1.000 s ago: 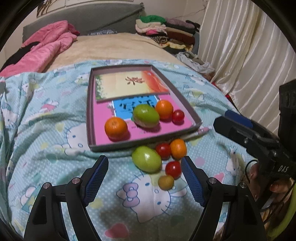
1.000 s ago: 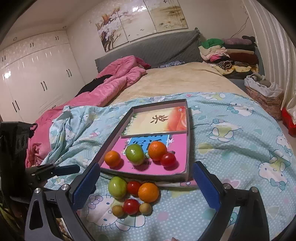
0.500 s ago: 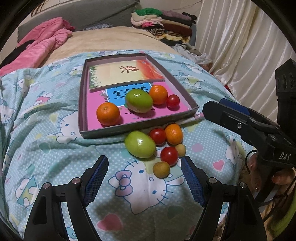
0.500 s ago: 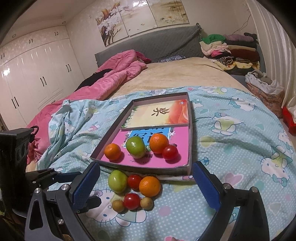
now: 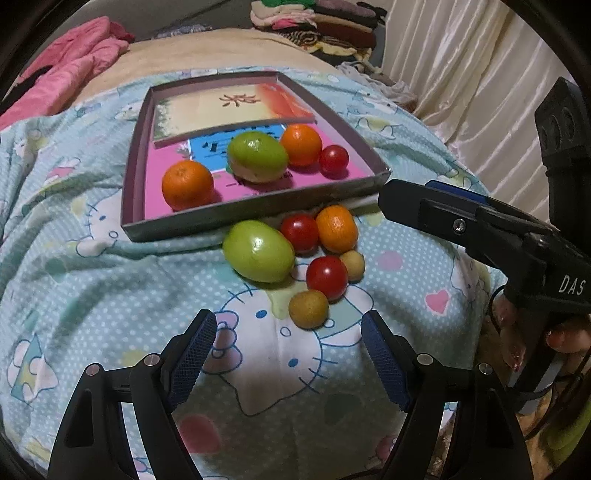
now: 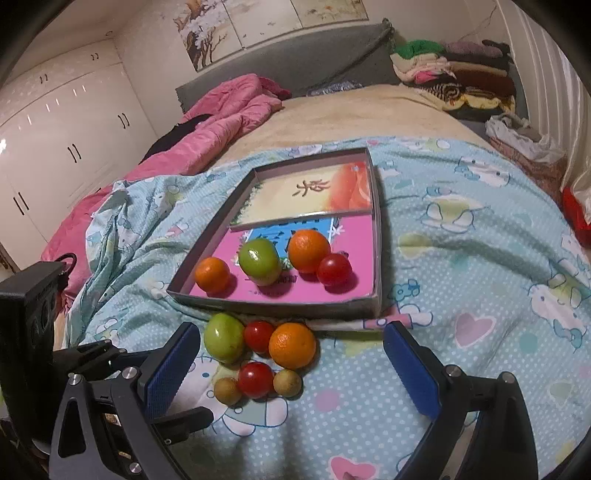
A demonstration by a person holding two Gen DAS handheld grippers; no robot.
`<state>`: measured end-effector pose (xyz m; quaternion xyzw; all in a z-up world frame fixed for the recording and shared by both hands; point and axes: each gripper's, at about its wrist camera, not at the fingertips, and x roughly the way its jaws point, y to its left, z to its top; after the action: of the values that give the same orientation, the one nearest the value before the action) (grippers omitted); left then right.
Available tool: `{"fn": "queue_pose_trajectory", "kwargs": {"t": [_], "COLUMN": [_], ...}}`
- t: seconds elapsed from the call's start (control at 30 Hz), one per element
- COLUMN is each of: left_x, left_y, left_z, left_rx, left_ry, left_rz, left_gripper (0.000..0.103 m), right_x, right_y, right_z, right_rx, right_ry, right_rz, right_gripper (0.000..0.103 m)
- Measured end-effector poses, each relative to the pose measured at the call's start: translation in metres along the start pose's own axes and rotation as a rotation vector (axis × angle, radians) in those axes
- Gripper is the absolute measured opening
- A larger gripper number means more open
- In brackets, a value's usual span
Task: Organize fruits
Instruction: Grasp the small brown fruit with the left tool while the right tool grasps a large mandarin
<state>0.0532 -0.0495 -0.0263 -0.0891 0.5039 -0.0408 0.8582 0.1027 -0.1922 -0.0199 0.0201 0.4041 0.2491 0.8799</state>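
Glossy tomatoes, matt cloth quilt

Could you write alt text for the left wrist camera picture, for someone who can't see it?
Open left gripper hovers over six loose fruits on a cartoon-print blanket, beside a shallow tray holding four more; the right gripper reaches in from the right.

A bed carries a light blue cartoon-print quilt spread over its near end, with a beige blanket beyond it. A crumpled pink duvet lies along the left side against a grey headboard. A stack of folded clothes sits at the far right corner. White wardrobe doors line the left wall. Painted panels hang above the headboard. Pale curtains hang at right.
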Motion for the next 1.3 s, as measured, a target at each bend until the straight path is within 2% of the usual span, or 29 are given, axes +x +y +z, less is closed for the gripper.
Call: {"fn": "queue_pose_trajectory", "kwargs": {"t": [0.37, 0.57, 0.63, 0.7, 0.83, 1.13, 1.3], "left_x": [0.009, 0.011, 0.013, 0.015, 0.017, 0.024, 0.026], "left_y": [-0.004, -0.007, -0.007, -0.008, -0.012, -0.010, -0.007], "left_z": [-0.003, -0.003, -0.003, -0.003, -0.003, -0.001, 0.000], "left_rx": [0.015, 0.031, 0.033, 0.037, 0.057, 0.063, 0.053], "left_ry": [0.009, 0.005, 0.012, 0.020, 0.019, 0.024, 0.027], "left_rz": [-0.007, -0.014, -0.012, -0.020, -0.028, -0.021, -0.030], "left_gripper": [0.082, 0.079, 0.076, 0.068, 0.066, 0.058, 0.056], "right_x": [0.017, 0.027, 0.031, 0.036, 0.044, 0.056, 0.062], "right_y": [0.000, -0.004, -0.002, -0.004, -0.012, -0.003, 0.002], "right_z": [-0.005, -0.007, -0.008, -0.009, -0.008, -0.008, -0.008], "right_rx": [-0.007, 0.008, 0.002, 0.006, 0.043, -0.011, -0.042], "right_ry": [0.085, 0.130, 0.148, 0.167, 0.189, 0.205, 0.216], "right_rz": [-0.020, -0.019, -0.026, -0.028, -0.018, -0.005, -0.006], "right_gripper": [0.096, 0.085, 0.077, 0.069, 0.059, 0.048, 0.045]}}
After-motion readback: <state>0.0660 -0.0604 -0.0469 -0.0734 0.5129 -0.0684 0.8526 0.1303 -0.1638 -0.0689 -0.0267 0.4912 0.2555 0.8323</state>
